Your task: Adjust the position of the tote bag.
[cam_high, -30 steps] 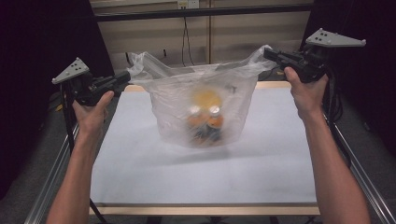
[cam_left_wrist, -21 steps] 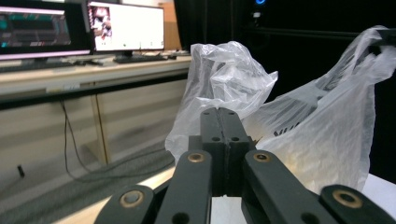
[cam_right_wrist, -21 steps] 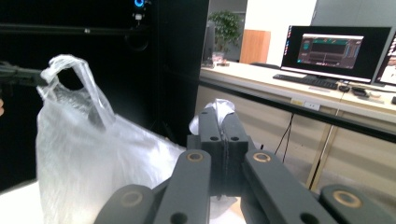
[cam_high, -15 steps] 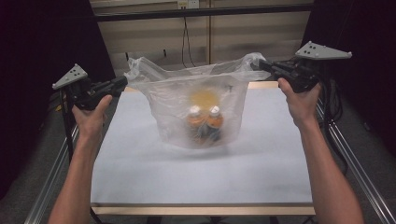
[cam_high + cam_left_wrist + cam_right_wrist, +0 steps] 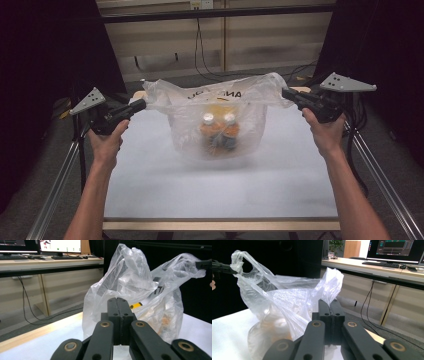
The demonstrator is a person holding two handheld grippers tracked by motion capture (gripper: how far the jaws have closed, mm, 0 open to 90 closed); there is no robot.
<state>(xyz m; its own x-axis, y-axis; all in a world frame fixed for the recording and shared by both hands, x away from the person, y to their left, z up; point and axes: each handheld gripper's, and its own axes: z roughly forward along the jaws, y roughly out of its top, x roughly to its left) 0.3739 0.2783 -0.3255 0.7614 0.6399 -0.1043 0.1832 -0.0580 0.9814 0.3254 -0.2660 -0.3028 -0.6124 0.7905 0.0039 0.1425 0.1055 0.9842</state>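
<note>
1. Both forearms are extended from the near edge, spread well apart and angled slightly outward.
2. The left gripper (image 5: 141, 104) is held at the left side in the left hand (image 5: 107, 140), its jaws pointed right toward the middle.
3. The right gripper (image 5: 286, 93) is held at the right side in the right hand (image 5: 325, 132), its jaws pointed left.
4. In each gripper view the two black jaws are seen pressed together, with thin plastic film pinched between them.
5. The grey three-cornered plates are carried uppermost on both grippers.
</note>
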